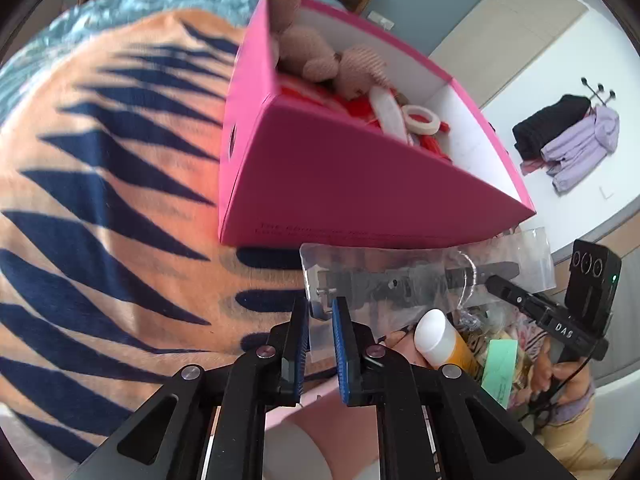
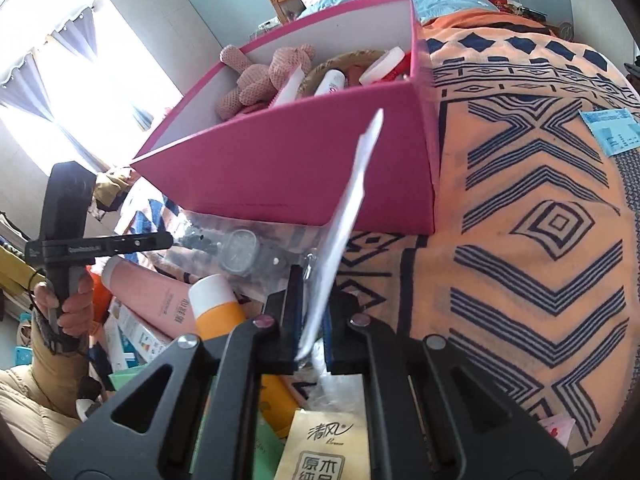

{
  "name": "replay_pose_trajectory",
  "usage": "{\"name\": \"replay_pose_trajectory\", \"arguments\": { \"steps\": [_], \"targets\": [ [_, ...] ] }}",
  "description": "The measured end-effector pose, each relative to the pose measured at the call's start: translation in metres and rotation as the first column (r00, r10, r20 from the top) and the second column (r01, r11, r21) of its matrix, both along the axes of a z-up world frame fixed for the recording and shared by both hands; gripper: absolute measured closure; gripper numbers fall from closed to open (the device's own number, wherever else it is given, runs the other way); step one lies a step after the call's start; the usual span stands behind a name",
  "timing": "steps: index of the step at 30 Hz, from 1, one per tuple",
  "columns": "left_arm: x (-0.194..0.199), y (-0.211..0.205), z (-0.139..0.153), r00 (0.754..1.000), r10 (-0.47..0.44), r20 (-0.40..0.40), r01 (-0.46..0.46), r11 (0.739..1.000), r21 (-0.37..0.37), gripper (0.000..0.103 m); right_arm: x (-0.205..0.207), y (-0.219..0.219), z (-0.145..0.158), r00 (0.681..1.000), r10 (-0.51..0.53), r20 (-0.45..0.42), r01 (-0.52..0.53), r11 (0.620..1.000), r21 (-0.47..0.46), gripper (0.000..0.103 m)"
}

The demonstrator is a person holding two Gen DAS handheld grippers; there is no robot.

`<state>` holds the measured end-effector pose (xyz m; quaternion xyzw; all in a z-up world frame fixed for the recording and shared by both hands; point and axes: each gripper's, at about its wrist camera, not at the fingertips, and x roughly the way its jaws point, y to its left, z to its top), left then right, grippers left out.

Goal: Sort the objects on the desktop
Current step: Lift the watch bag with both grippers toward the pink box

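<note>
A clear plastic bag with a grey watch inside hangs stretched between both grippers, just in front of the pink box. My left gripper is shut on the bag's lower left corner. In the right wrist view the left gripper holds the bag's far end. My right gripper is shut on the bag's other end, where the bag shows edge-on. From the left wrist view the right gripper bites the bag's right part. The box holds a knitted teddy bear, a tape roll and bottles.
An orange blanket with a navy pattern covers the bed. Under the bag lies a pile: an orange bottle with a white cap, a pink tube, a tissue pack, a green paper. A blue packet lies far right.
</note>
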<state>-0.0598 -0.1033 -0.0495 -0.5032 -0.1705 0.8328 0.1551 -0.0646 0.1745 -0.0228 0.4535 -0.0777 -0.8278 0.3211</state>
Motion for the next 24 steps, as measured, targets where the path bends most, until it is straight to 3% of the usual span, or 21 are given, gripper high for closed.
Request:
{"name": "replay_pose_trajectory", "arguments": {
  "steps": [2, 5, 8, 10, 12, 16, 24],
  "targets": [
    [0.005, 0.001, 0.011, 0.999, -0.011, -0.032, 0.012, 1.000, 0.018, 0.096, 0.003, 0.000, 0.003, 1.000, 0.001, -0.012, -0.001, 1.000, -0.009, 0.095],
    [0.009, 0.012, 0.032, 0.994, -0.040, -0.103, 0.039, 0.999, -0.013, 0.096, 0.006, -0.002, 0.011, 0.999, 0.016, -0.029, -0.017, 0.999, -0.034, 0.096],
    [0.009, 0.019, 0.036, 0.991, -0.063, -0.114, 0.059, 0.998, -0.036, 0.096, 0.009, -0.006, 0.019, 0.998, 0.030, -0.058, -0.032, 0.999, -0.035, 0.096],
    [0.005, 0.016, 0.028, 0.996, -0.044, -0.083, 0.036, 0.995, -0.092, 0.086, 0.006, -0.005, 0.016, 0.999, 0.012, -0.049, -0.013, 1.000, -0.025, 0.096],
    [-0.002, 0.008, 0.016, 0.999, -0.023, -0.034, 0.018, 0.992, -0.126, 0.060, 0.004, -0.001, 0.013, 0.999, -0.002, -0.037, 0.001, 1.000, -0.028, 0.096],
    [-0.012, 0.002, -0.012, 0.998, -0.021, 0.062, 0.029, 0.993, -0.115, 0.060, 0.003, 0.005, 0.006, 0.999, -0.029, -0.039, 0.030, 0.999, 0.016, 0.096],
    [-0.021, 0.020, -0.017, 0.990, -0.107, 0.090, 0.115, 0.989, -0.090, 0.033, -0.003, 0.004, -0.007, 0.999, -0.043, -0.016, 0.044, 0.996, 0.079, 0.095]
  ]
}}
